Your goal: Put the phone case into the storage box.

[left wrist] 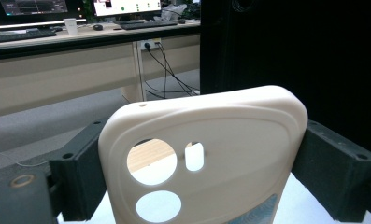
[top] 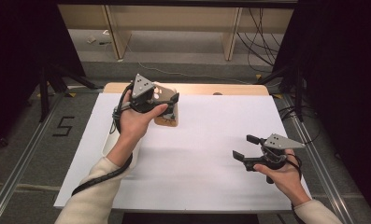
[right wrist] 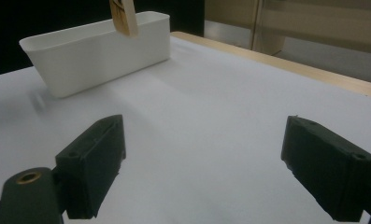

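A cream phone case (left wrist: 230, 135) with round camera holes stands upright between the black jaws of my left gripper (left wrist: 197, 158), which is shut on its two side edges. From above, the left gripper (top: 167, 100) holds the phone case (top: 167, 116) over the far left part of the white sheet. In the right gripper view the phone case (right wrist: 124, 16) hangs above the bin's far end. My right gripper (top: 243, 145) hovers low at the front right, open and pointing left, with nothing between its jaws (right wrist: 202, 163).
A white rectangular bin (top: 107, 142) sits at the left side of the white sheet (top: 206, 140), partly under my left forearm; the bin (right wrist: 99, 46) stands ahead of the right gripper. A wooden table edge (top: 220, 88) runs along the back. Dark stands flank the table.
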### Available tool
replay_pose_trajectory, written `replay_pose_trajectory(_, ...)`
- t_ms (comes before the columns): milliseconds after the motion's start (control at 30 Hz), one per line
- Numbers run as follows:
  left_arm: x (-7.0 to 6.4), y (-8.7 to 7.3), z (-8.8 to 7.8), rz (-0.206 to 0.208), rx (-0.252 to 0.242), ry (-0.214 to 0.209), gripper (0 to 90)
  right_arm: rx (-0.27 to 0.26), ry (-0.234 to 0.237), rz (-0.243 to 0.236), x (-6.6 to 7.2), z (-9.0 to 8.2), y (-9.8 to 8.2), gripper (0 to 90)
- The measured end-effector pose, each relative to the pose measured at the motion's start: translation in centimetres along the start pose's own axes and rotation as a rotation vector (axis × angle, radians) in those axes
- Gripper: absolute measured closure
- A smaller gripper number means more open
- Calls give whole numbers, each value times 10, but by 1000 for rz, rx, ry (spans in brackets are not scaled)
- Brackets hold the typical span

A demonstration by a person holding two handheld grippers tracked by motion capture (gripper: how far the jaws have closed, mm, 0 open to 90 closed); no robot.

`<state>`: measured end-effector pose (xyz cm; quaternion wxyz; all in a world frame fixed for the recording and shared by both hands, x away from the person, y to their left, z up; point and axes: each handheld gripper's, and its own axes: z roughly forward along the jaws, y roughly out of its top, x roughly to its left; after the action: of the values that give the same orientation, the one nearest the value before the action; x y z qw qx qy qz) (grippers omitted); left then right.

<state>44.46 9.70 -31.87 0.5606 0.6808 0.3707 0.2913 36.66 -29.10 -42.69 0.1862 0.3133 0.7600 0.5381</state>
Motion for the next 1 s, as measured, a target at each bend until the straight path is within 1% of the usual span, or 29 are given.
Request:
replay_pose_trajectory(167,3,2,-2,2,-2,2,120,1,-1,2,0,0,-1,148)
replay_pose_trajectory(200,4,2,-2,-4,-3,5,120,1,0,2,0,0,-1,148)
replay_pose_trajectory(533,11,4,-6,-8,-6,23,120,2,-4,6,-1,-1,-1,148)
replay_pose_trajectory(1000,19,8,-11,-2,-11,45,120,2,-5,6,-1,-1,-2,148)
